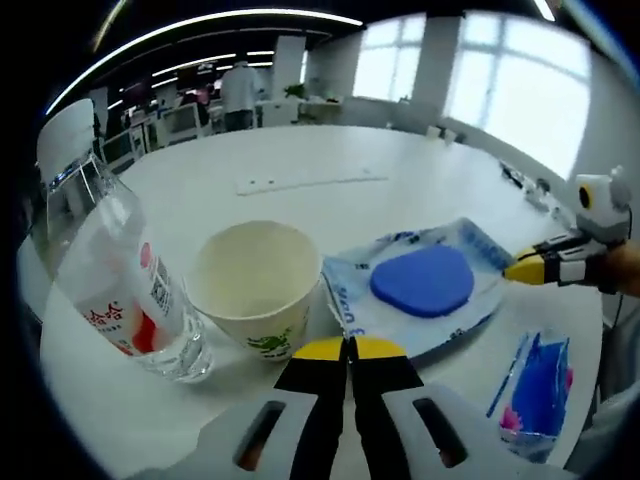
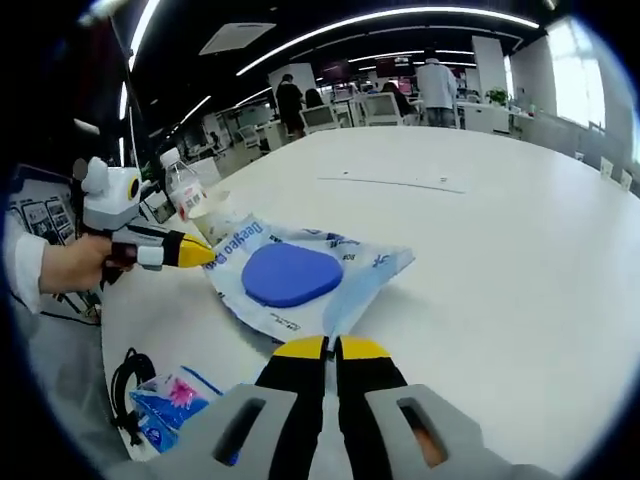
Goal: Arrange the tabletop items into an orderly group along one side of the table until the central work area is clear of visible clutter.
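In the left gripper view, the left gripper (image 1: 348, 348) sits with its yellow-tipped jaws pressed together on nothing, just short of a cream paper cup (image 1: 256, 285) and a clear plastic packet holding a blue rounded pad (image 1: 423, 281), with a clear plastic water bottle with a red label (image 1: 112, 275) beside the cup. The right gripper (image 2: 330, 347) — jaws likewise clenched, empty — points at that packet's near corner, a small blue-and-pink wrapped pack (image 2: 172, 400) lying nearer the surface edge. The white round surface (image 2: 480, 240) stretches into an open office — desks, people standing, bright windows.
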Motion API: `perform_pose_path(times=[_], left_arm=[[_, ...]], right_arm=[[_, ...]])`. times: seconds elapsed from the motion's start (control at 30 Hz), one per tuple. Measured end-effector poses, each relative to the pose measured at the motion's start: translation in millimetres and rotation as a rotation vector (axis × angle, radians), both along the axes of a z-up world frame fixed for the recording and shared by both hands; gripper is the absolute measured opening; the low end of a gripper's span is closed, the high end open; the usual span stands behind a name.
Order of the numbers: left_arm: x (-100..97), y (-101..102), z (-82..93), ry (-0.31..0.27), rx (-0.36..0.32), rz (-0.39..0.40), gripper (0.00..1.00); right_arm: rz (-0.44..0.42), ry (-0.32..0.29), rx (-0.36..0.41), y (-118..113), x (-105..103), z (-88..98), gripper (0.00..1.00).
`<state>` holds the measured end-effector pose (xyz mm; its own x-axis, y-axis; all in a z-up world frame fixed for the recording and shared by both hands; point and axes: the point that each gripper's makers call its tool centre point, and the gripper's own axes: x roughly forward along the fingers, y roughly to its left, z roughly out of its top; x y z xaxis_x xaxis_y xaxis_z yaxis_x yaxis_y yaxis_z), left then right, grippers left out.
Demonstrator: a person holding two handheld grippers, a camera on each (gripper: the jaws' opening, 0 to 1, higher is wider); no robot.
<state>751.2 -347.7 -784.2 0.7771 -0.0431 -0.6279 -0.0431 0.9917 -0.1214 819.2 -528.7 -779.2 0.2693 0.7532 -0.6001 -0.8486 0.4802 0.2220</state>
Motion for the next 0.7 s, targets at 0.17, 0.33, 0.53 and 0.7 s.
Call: perform_pose_path(times=[0.17, 0.33, 0.53, 0.7], left_arm=[[2.9, 1, 0.5, -0.008, 0.025, 0.007, 0.00], [3.1, 1, -1.1, -0.001, 0.024, 0.015, 0.00], [5.1, 2, -6.4, 0.005, 0.029, 0.025, 0.00], [3.8, 0, -10.8, 0.022, 0.018, 0.039, 0.00]], right_arm=[[0.002, -0.002, -0.002, 2, 1, -2.5, 0.00], [0.001, -0.005, 0.000, 3, 4, -4.1, 0.00], [-0.014, 0.018, 0.007, 4, 10, -11.7, 0.00], [-0.031, 0.054, 0.010, 3, 10, -20.6, 0.00]])
